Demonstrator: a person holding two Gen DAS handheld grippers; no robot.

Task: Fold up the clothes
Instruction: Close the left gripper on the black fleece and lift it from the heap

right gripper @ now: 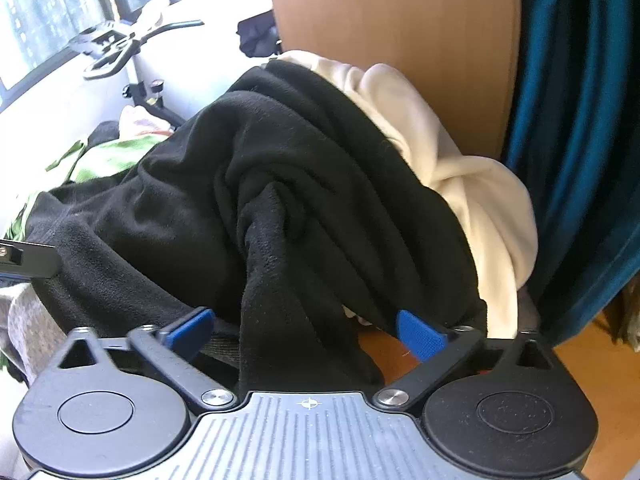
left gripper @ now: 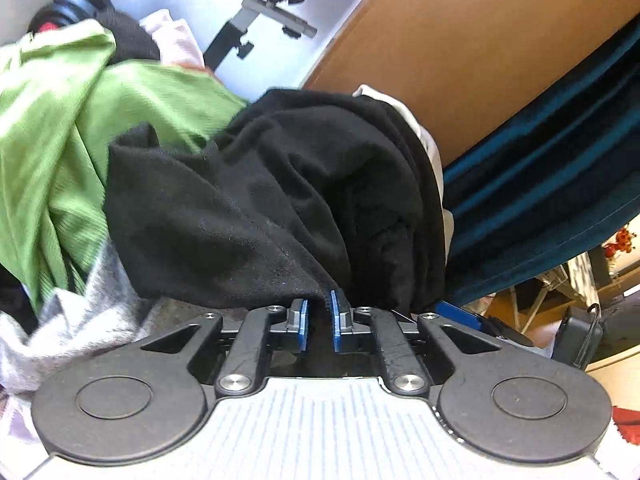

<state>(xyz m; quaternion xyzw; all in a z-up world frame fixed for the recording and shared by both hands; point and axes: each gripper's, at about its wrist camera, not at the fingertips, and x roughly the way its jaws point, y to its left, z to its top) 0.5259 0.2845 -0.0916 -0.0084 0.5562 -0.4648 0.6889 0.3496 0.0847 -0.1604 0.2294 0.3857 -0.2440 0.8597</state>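
A crumpled black fleece garment [left gripper: 260, 200] fills the middle of the left wrist view, heaped on other clothes. My left gripper [left gripper: 319, 306] is shut on a fold of its lower edge, with the blue pads pressed against the fabric. In the right wrist view the same black garment [right gripper: 260, 180] lies twisted, one strand hanging down between the fingers. My right gripper [right gripper: 304, 320] stands wide open around that strand, its pads apart from the cloth. A white garment [right gripper: 460, 160] lies under the black one on the right.
A green ribbed garment [left gripper: 60, 120] and a grey cloth [left gripper: 80, 312] lie to the left. A brown board [right gripper: 380, 8] stands behind the heap, with a teal curtain [right gripper: 580, 120] to its right. An exercise bike [right gripper: 120, 48] stands at the back left.
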